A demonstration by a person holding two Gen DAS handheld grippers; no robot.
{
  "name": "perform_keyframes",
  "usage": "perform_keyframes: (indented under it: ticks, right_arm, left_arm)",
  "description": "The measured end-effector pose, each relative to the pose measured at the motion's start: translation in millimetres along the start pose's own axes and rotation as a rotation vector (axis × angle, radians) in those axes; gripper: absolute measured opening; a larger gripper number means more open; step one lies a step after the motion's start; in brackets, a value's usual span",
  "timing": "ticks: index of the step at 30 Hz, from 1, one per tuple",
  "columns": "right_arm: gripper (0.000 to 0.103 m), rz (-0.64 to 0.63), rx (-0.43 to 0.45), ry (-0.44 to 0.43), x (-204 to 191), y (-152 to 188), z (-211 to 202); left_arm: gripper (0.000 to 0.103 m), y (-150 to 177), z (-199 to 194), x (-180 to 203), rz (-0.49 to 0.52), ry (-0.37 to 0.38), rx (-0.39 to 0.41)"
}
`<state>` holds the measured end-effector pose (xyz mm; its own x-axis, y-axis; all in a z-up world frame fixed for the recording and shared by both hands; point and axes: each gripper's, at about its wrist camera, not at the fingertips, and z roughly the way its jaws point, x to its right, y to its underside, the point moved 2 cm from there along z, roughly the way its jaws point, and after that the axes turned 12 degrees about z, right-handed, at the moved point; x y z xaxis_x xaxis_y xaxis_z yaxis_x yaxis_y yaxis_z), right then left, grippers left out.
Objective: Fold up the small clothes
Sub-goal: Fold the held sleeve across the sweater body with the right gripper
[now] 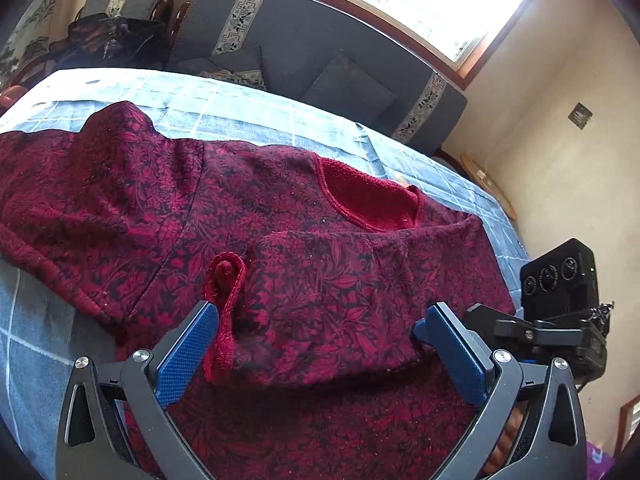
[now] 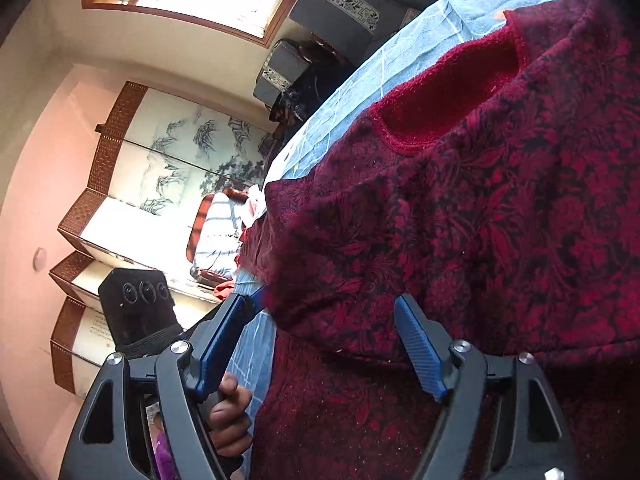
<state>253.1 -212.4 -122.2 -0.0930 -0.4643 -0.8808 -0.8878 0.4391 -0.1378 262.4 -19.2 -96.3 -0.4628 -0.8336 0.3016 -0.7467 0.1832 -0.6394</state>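
A dark red floral sweater (image 1: 312,272) lies flat on a blue checked cloth (image 1: 248,108), its plain red neckline (image 1: 368,196) facing up. One sleeve is folded across the body, and its cuff (image 1: 226,280) is turned back. My left gripper (image 1: 320,312) hovers open over that sleeve, cuff beside its left finger. In the right wrist view the sweater (image 2: 500,220) fills the frame. My right gripper (image 2: 326,300) stands open at the folded sleeve's edge, with fabric between the fingers but not pinched.
A grey sofa (image 1: 300,40) with cushions runs behind the table under a bright window. Dark clothing (image 1: 112,40) is heaped on a chair at the far left. The other gripper's black camera block (image 1: 560,276) sits at the table's right edge. A painted folding screen (image 2: 160,160) stands beyond.
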Motion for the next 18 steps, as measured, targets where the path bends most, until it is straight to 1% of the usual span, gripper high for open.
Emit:
perform_keyframes:
  ticks: [3, 5, 8, 9, 12, 15, 16, 17, 18]
  right_arm:
    - [0.076, 0.005, -0.016, -0.033, -1, 6, -9]
    - [0.076, 0.012, -0.021, -0.056, 0, 11, -19]
    - [0.076, -0.005, -0.016, -0.073, 2, 21, -42]
    - [0.076, -0.014, -0.007, -0.070, 3, 23, -49]
    - [0.078, -0.033, 0.020, -0.064, 9, 26, -67]
    - [0.079, -0.017, 0.040, -0.064, 19, 25, -75]
    - [0.079, -0.004, 0.044, -0.068, 22, 23, -75]
    - [0.079, 0.013, 0.049, -0.074, 25, 22, -75]
    - [0.079, 0.030, 0.052, -0.082, 28, 21, -75]
  left_arm:
    - [0.103, -3, 14, -4, 0.007, -0.026, -0.043]
    - [0.102, -2, 15, -12, -0.022, -0.034, -0.051]
    - [0.102, 4, -5, -28, -0.083, 0.010, 0.003]
    - [0.102, 6, -13, -33, -0.107, 0.018, 0.005]
    - [0.102, 19, -24, -45, -0.192, 0.079, -0.050]
    - [0.101, 28, -18, -44, -0.214, 0.079, -0.129]
    - [0.095, 31, -14, -43, -0.218, 0.086, -0.147]
    - [0.085, 32, -11, -42, -0.217, 0.080, -0.162]
    - [0.084, 32, -7, -41, -0.214, 0.049, -0.174]
